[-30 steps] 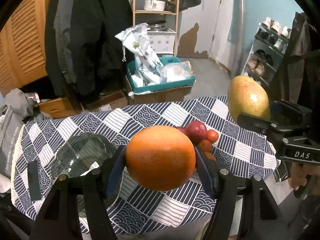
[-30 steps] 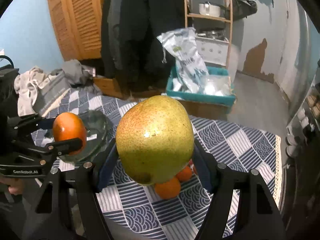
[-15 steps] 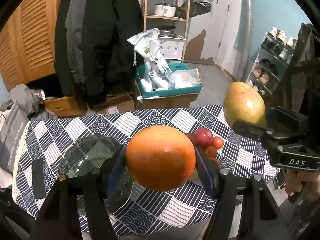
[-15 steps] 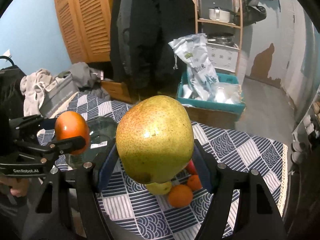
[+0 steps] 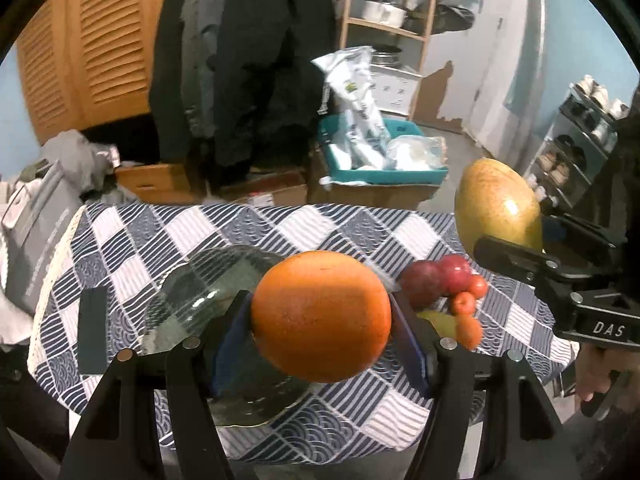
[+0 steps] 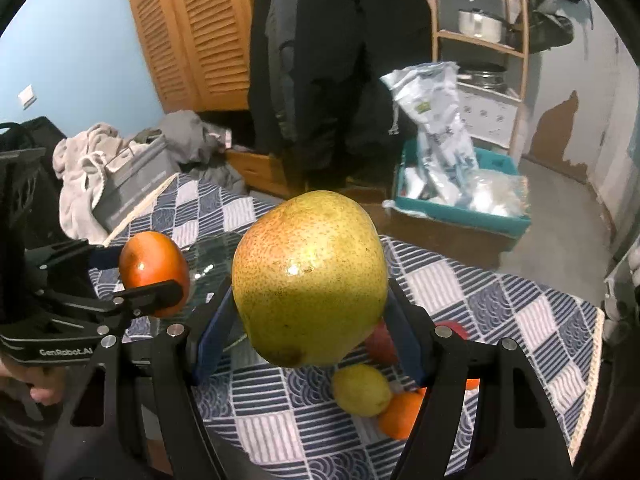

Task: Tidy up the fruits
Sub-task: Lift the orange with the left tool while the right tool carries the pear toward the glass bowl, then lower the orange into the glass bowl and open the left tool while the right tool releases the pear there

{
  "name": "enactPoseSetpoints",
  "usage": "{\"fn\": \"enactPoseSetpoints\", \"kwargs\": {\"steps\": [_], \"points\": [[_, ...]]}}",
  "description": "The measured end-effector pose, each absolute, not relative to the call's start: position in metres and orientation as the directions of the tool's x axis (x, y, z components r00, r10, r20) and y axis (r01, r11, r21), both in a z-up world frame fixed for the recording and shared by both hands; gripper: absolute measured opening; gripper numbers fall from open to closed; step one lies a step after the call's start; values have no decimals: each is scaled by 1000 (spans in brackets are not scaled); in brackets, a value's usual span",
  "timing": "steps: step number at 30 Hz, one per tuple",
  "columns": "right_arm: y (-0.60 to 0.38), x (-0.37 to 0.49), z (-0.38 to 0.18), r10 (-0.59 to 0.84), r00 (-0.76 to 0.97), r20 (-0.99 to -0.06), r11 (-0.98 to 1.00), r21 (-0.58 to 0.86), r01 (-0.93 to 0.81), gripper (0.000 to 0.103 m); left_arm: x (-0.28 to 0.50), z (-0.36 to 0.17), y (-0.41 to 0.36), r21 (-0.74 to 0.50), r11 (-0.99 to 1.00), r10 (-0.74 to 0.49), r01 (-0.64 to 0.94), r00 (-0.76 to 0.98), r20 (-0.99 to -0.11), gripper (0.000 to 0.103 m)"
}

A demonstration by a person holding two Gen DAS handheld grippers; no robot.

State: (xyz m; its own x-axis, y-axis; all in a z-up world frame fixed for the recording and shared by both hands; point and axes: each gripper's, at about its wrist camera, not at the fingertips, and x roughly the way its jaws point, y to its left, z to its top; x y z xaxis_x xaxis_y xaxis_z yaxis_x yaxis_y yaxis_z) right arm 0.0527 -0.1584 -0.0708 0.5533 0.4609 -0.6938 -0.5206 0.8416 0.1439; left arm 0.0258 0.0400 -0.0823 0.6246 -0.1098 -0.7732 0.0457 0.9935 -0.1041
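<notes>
Orange (image 5: pixel 320 316) vivid orange, pear (image 6: pixel 308 278) speckled yellow-green, tablecloth (image 5: pixel 280 228) navy-white checks.

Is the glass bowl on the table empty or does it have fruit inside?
Empty as far as visible: the glass bowl shows only tablecloth through it; the orange hides part.

tongs (image 5: pixel 322 320): black | blue pads (image 5: pixel 406 344) | silver screws (image 5: pixel 447 344)

Left gripper (image 5: pixel 322 316) clamped on an orange (image 5: pixel 320 314) between blue pads, angled downward; right gripper (image 6: pixel 308 296) gripping a pear (image 6: pixel 308 276) likewise, a hand (image 5: pixel 596 376) on its handle.
</notes>
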Motion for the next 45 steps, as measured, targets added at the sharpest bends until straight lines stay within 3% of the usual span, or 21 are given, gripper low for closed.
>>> {"fn": "enactPoseSetpoints", "kwargs": {"steps": [22,45], "points": [[-51,89,-131,512,392,-764,761,192,-620,71,38,-139,139,-78,986,17,-150,547,-837,69],[14,110,-218,416,221,-882,712,165,-683,71,53,-222,174,-79,977,9,-198,407,-914,69]]}}
